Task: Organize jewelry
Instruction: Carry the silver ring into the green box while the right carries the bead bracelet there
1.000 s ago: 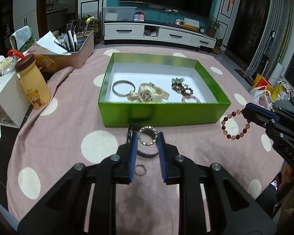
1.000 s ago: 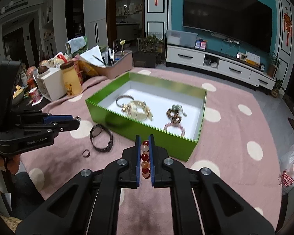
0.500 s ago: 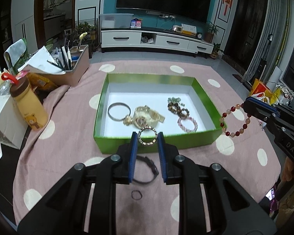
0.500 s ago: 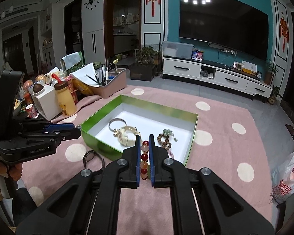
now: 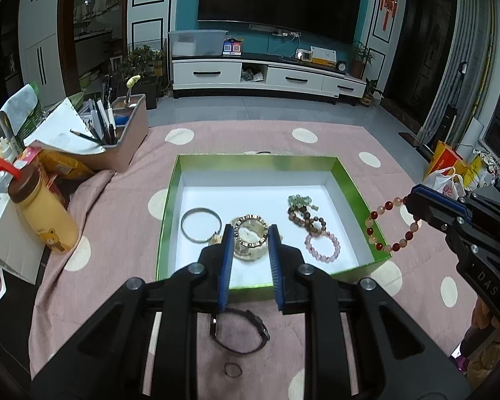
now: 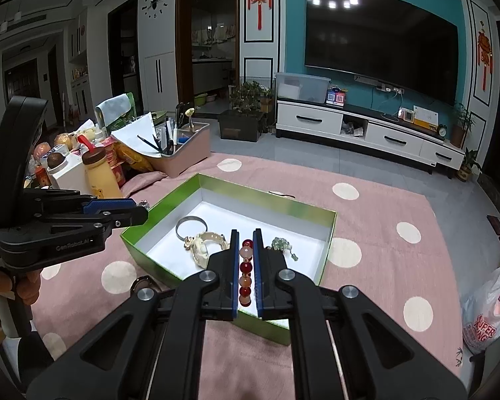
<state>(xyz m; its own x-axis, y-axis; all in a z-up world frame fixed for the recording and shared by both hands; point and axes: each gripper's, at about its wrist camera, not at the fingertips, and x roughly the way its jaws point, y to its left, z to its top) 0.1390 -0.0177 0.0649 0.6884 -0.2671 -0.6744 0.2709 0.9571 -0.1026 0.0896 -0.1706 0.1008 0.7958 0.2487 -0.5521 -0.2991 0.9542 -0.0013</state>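
A: Left wrist view, biggest first?
B: Pink dotted tablecloth (image 5: pixel 123 200), then the green box (image 5: pixel 170 206) holding 1 bangle (image 5: pixel 200 224) and 2 bead strings.
A: The claws?
B: The left gripper (image 5: pixel 249 233) pinches a gold ring-shaped watch bezel (image 5: pixel 250 231) above the box. The right gripper (image 6: pixel 244 260) is clamped on a red-and-peach bead bracelet (image 6: pixel 245 266), over the box's near edge.

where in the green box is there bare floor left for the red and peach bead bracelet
The back strip of the green cardboard box, along its far wall, is bare white, and so is the front right corner beyond the pink bead bracelet. The middle is crowded: silver bangle, cream watch, dark bead bracelets.
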